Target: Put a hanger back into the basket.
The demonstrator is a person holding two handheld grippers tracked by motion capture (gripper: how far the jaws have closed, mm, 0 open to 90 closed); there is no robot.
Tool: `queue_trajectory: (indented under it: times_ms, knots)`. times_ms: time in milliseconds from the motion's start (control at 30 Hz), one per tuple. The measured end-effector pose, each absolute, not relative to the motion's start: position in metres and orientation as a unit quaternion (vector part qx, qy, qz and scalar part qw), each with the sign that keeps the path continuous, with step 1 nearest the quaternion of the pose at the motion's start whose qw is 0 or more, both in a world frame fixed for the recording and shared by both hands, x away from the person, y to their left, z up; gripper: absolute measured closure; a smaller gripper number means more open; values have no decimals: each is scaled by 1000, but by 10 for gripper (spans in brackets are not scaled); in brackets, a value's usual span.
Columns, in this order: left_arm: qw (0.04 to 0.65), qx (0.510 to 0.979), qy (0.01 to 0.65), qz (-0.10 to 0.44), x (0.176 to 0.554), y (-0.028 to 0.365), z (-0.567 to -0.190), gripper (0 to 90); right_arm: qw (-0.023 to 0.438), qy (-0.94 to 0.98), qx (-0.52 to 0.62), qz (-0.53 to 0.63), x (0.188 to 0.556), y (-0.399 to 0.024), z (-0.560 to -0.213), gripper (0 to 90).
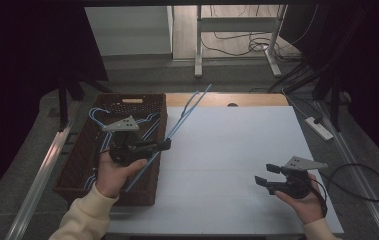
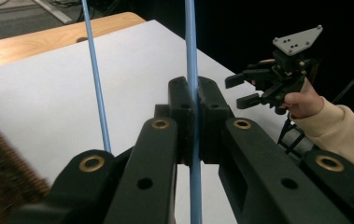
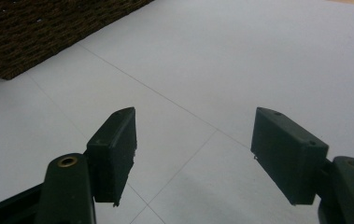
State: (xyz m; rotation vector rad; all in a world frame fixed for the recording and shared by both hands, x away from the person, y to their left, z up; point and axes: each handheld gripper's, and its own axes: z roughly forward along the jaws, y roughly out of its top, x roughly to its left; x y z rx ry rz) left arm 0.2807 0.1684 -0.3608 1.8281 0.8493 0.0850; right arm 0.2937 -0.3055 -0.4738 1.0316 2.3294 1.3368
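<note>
Step in hand: lifting one blue hanger [image 1: 177,126] out of the wicker basket [image 1: 77,165] and bringing it over the white bench [image 1: 237,150]; judged about midway, hanger clear of the basket rim but not yet set down.
Left gripper [image 1: 164,144]: clamped tight on a thin blue bar of the hanger, bar pinched between the pads in the left gripper view [image 2: 192,93].
Right gripper [image 1: 266,174]: jaws spread wide, nothing between them, hovering over bare bench at the near right.
Hanger position: tilted, hook end raised toward the far bench edge, lower end over the basket's right wall.
Other hangers [image 1: 99,116]: more blue ones lying in the basket.
Next move: probably carrying the hanger rightward toward the open gripper for a second hold, or laying it flat; thin bar likely to pivot in a single pinch.
Surface: white sheet on a wooden top, faint seam lines.
Room: dark curtains [image 1: 22,60] at the sides, table legs and cables [image 1: 237,45] beyond, power strip [image 1: 319,128] on the floor.
</note>
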Motion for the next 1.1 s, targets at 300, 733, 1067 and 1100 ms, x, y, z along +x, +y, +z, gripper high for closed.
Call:
queue_trajectory:
  times_ms: [300,733,1067,1100]
  knots:
    - [543,748,379,41,282,214,-368,862,133,804,359,456,294,-306,-475,318]
    - [549,731,400,63,281,263,-369,862,135,806,361,448,295,-304,-477,318]
    - [538,732,416,53,297,294,-394,862,136,809,359,444,295,-303,-478,318]
    - [538,732,416,53,297,294,-394,862,136,809,359,444,295,-303,-478,318]
